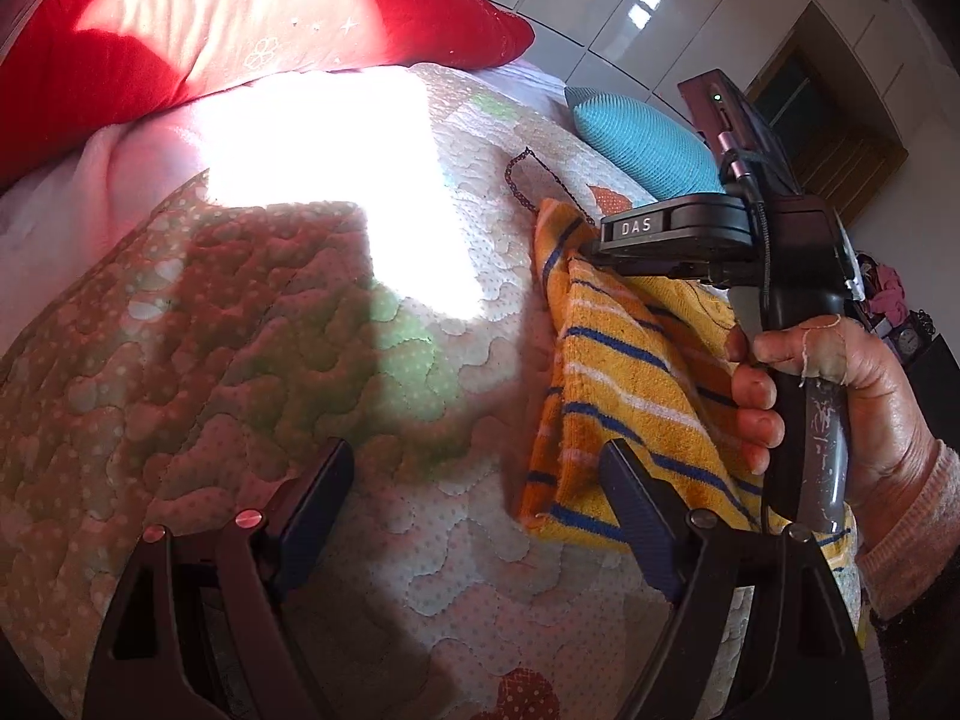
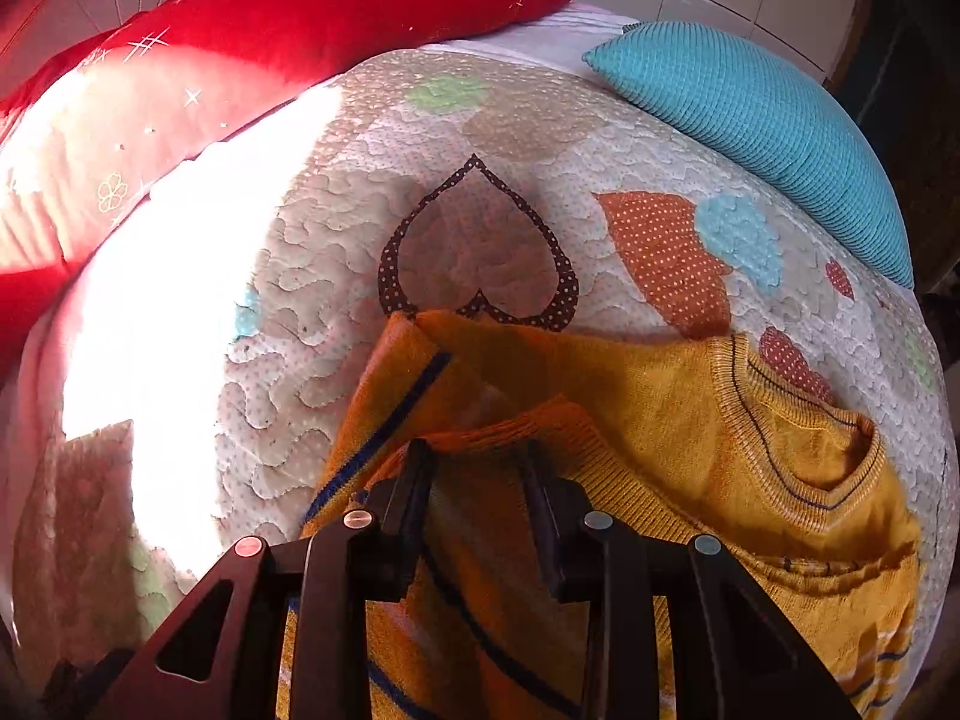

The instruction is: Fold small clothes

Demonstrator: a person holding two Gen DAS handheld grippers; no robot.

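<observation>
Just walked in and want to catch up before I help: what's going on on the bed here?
A person is folding a small orange striped sweater on a quilted bedspread. The right gripper has pinched a lifted edge of the sweater near its cuff, with part of the garment already doubled over. The left gripper is open above the quilt beside the sweater, holding nothing. A red pillow and a teal cushion lie at the far side.

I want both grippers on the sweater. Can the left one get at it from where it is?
Probably yes: the left gripper is open, and the sweater lies just beside its right finger, with nothing between.
</observation>
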